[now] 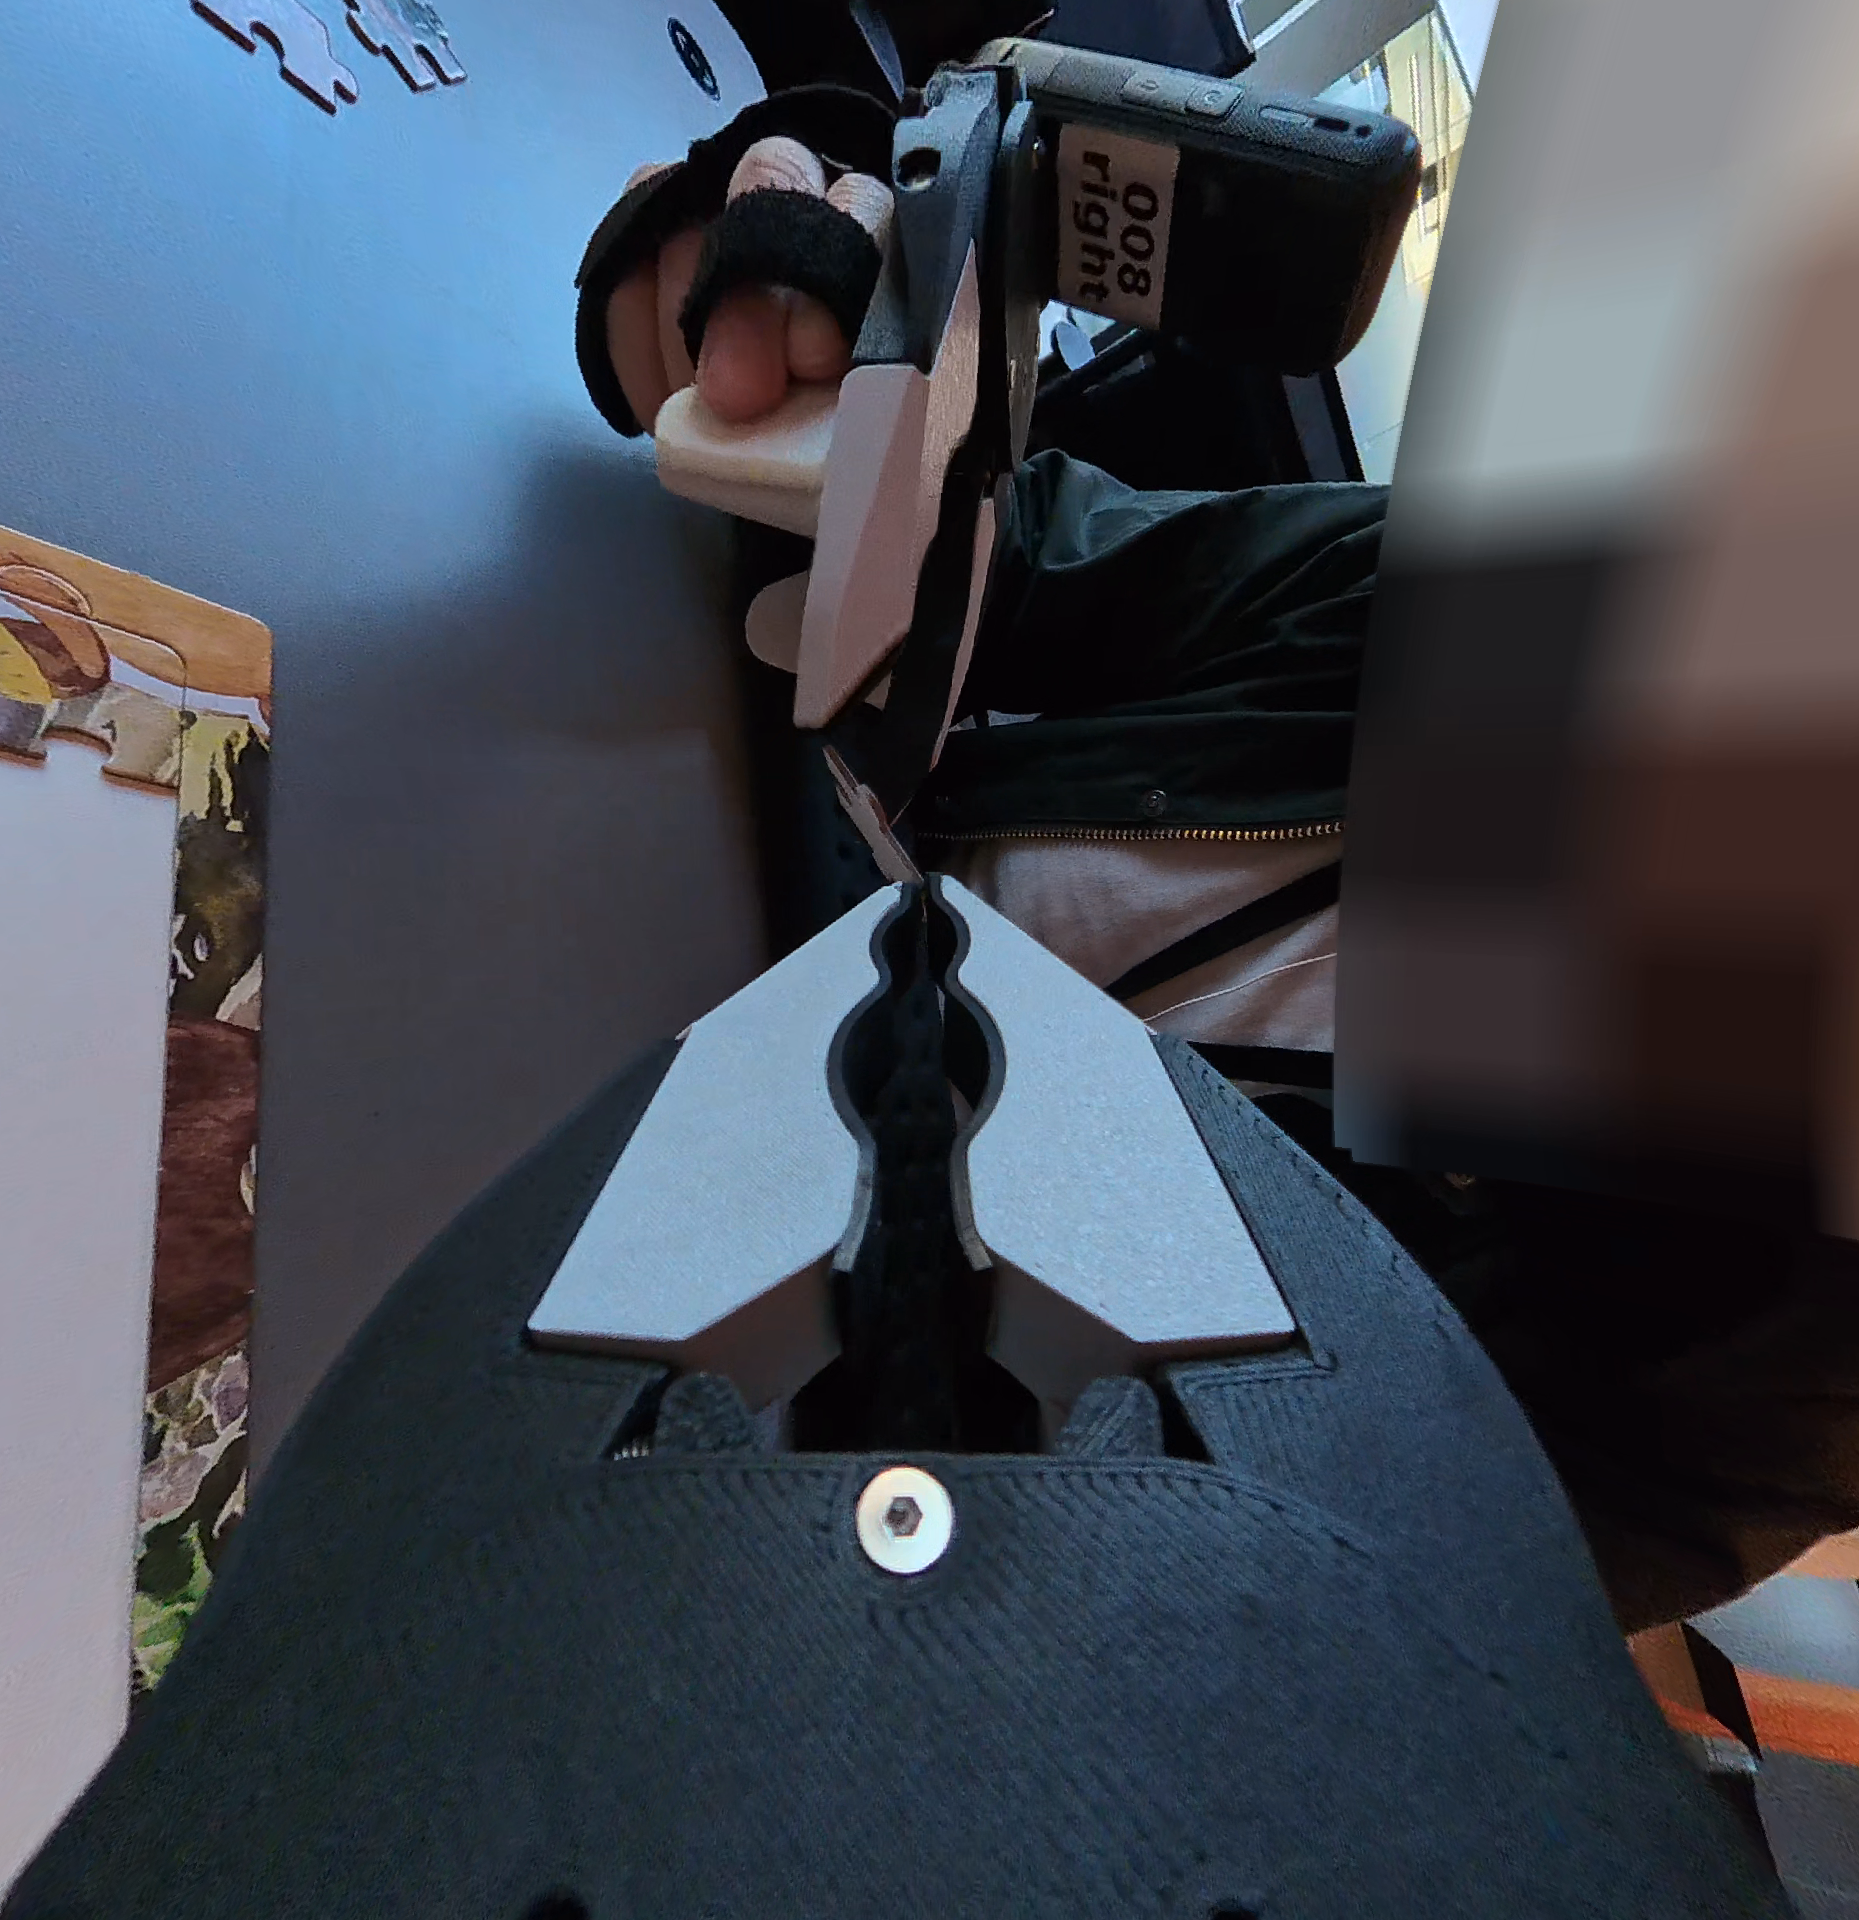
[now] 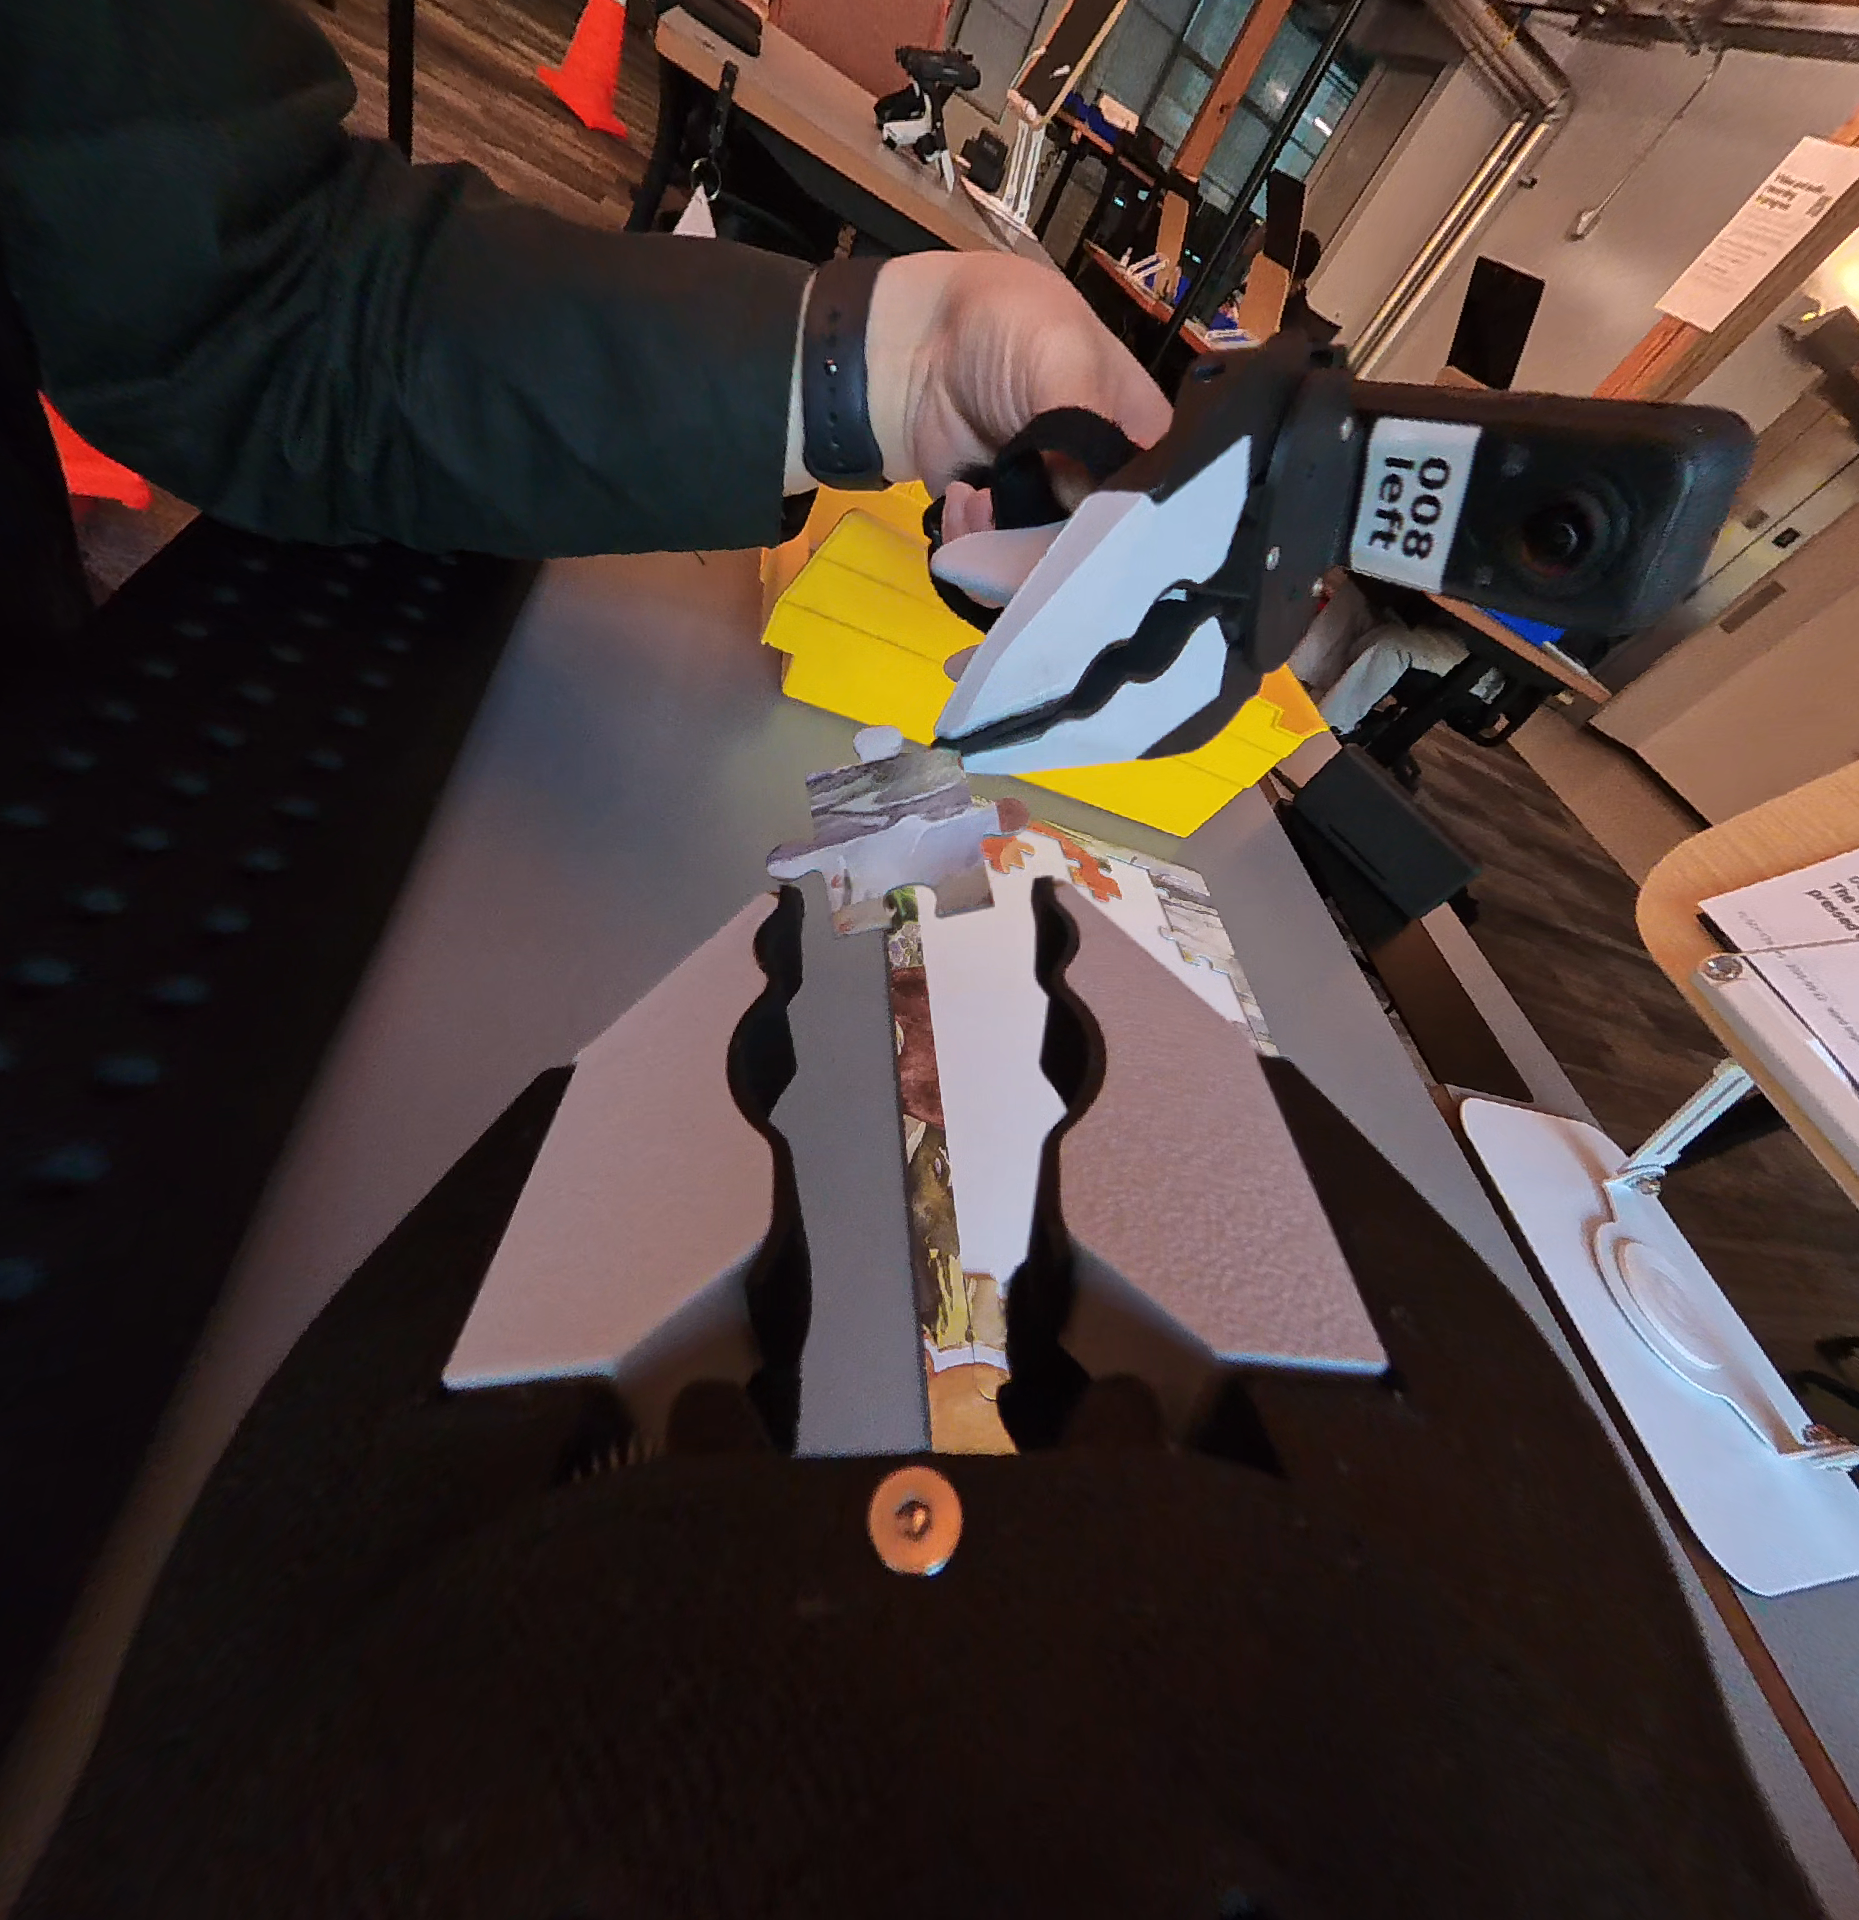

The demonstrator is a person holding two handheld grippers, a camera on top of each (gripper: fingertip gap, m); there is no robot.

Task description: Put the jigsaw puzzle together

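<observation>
My left gripper (image 1: pixel 920 883) is shut on a corner of a grey and white puzzle piece (image 2: pixel 894 831), seen edge-on in the left wrist view (image 1: pixel 871 816). It holds the piece in the air above the table. In the right wrist view the left gripper (image 2: pixel 951 740) comes in from the upper right. My right gripper (image 2: pixel 909 894) is open, its tips just below the piece; it also shows in the left wrist view (image 1: pixel 863 727). The partly built puzzle board (image 2: pixel 946 1091) lies on the table under the right gripper, with a wooden rim and a white bare middle (image 1: pixel 218 935).
Loose puzzle pieces (image 1: pixel 322 42) lie on the grey table (image 2: pixel 613 831) beyond the board. A yellow bin (image 2: pixel 863 623) stands behind the left gripper. A white stand base (image 2: pixel 1652 1351) sits at the table's right edge. A person's dark jacket (image 1: pixel 1164 644) is close behind the right gripper. Both grippers' tips are close together, under 4 cm apart.
</observation>
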